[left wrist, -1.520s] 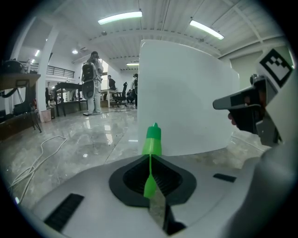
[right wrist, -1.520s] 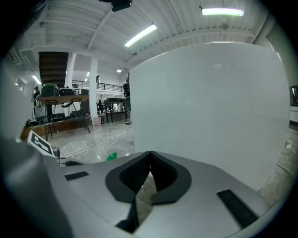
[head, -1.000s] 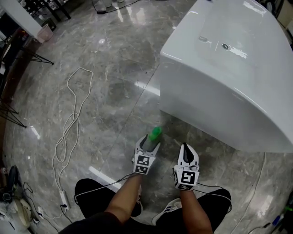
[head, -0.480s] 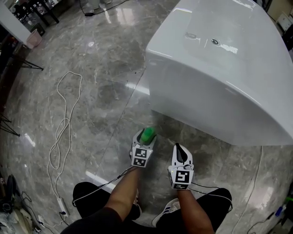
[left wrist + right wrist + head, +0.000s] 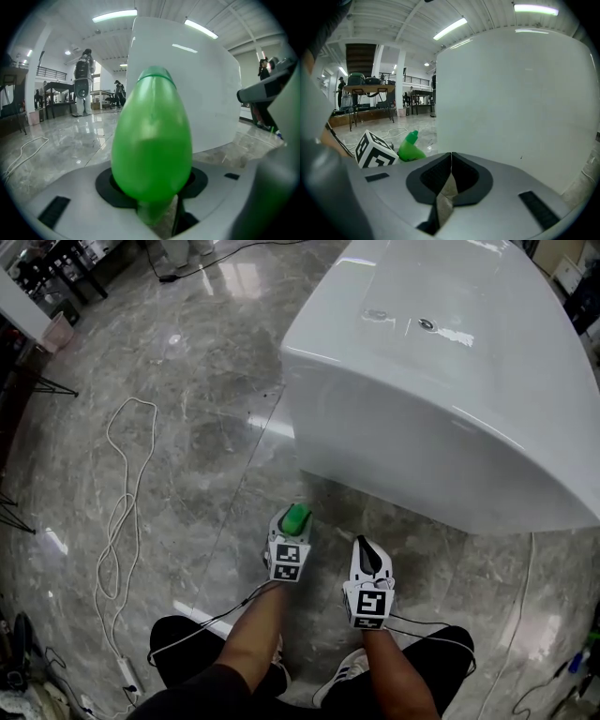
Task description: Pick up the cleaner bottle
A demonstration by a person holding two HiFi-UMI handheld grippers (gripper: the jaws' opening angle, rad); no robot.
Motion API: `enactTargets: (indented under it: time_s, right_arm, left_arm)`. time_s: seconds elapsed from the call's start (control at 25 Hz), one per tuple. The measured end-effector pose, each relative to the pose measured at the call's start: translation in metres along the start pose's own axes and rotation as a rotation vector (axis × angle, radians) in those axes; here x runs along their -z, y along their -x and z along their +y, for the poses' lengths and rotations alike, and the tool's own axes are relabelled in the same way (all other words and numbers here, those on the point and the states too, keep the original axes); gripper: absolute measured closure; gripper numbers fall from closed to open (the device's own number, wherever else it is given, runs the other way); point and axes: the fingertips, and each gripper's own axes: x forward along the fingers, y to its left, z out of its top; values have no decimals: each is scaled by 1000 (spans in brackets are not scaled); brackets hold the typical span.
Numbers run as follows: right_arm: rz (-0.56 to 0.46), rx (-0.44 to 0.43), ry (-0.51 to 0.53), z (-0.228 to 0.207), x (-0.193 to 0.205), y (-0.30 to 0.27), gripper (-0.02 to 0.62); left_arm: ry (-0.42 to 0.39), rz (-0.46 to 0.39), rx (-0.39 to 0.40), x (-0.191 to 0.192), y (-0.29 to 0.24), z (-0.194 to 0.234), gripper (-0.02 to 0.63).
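**Left jaws close on the cleaner bottle; the lift comes next**

Nearest the head camera, the person crouches over a polished marble floor [image 5: 187, 418], both forearms reaching forward. The right gripper [image 5: 364, 547] hangs just off the floor beside the left one. Its jaws are together, tips meeting, with nothing between them. It takes no part in the grasp.

Just ahead and to the left, the left gripper [image 5: 290, 532] has the cleaner bottle [image 5: 152, 140] between its jaws. A second ago the jaws stood wide and the green cap poked out beyond their tips. Since then the gripper has slid forward around the bottle and the jaws have just been closing. In the left gripper view the green body fills the hollow of the dark pads and bears on them at both sides, so the jaws look clamped on it. The bottle stands upright on the floor near the corner of the big white tub [image 5: 441, 427]. Nothing in these views shows it raised yet.

That change suggests the approach is over and the grasp is made. What seems to remain is a straight lift, kept clear of the tub wall close ahead. The rounded, smooth body could slip if the clamp is light.

Farther off, a white cable [image 5: 120, 512] loops across the floor, well apart from the work.
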Motion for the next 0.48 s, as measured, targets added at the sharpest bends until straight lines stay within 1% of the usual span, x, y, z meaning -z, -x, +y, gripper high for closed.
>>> enactTargets:
  time_s: [0.2,0.4,0.48]
  right_arm:
    - [0,27,-2,-9,-2,5,580]
    - [-13,64,-10,-24,-9,5,580]
    - [-28,88,-25,-31,-18,5,580]
  left_arm:
    - [11,-13,2,-12,3,-4,416]
    - [40,-62,-7,-46,11,-2,417]
    - [47,-85,-11,-63,18,-1,417]
